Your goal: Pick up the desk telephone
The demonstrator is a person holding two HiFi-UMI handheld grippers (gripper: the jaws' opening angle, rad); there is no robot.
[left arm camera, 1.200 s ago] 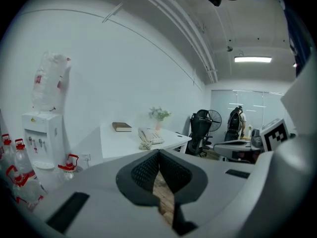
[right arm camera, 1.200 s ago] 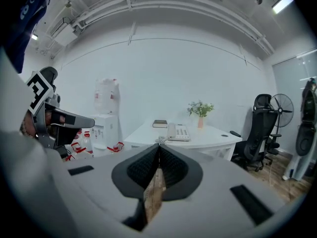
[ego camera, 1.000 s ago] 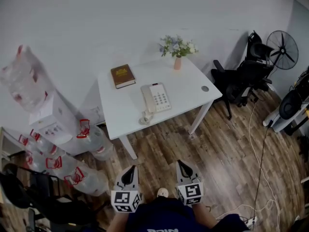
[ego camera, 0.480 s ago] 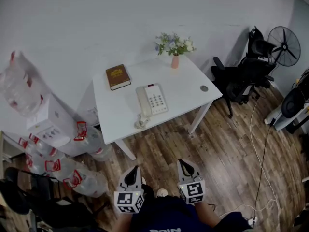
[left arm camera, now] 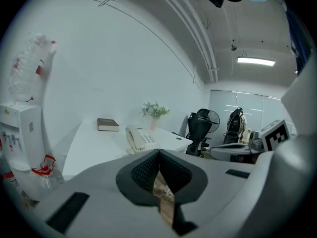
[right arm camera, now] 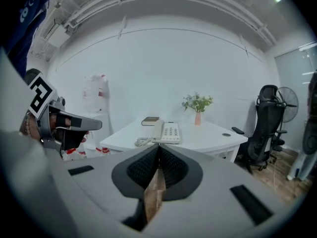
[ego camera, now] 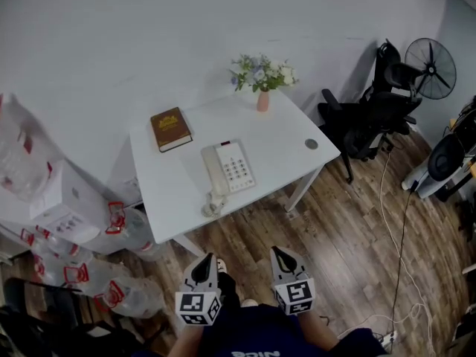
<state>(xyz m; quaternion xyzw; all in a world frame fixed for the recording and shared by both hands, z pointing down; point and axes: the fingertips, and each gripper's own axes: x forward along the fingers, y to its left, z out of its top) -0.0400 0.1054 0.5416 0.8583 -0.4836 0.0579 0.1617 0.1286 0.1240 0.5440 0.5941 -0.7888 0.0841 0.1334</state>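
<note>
Head view: telephone sits mid-table near a book, with left gripper and right gripper well short of it; left gripper view: jaws fully closed, empty; right gripper view: same, telephone straight ahead.

The telephone is a white, corded desk set lying flat on the white counter. It sits near the middle of the top, a little toward the front edge, its long side running from front to back and turned slightly askew. The handset rests in its cradle along the left side, and the keypad of dark buttons faces up on the right. The coiled cord lies bunched on the counter at the set's front left corner, close to the edge.
</note>
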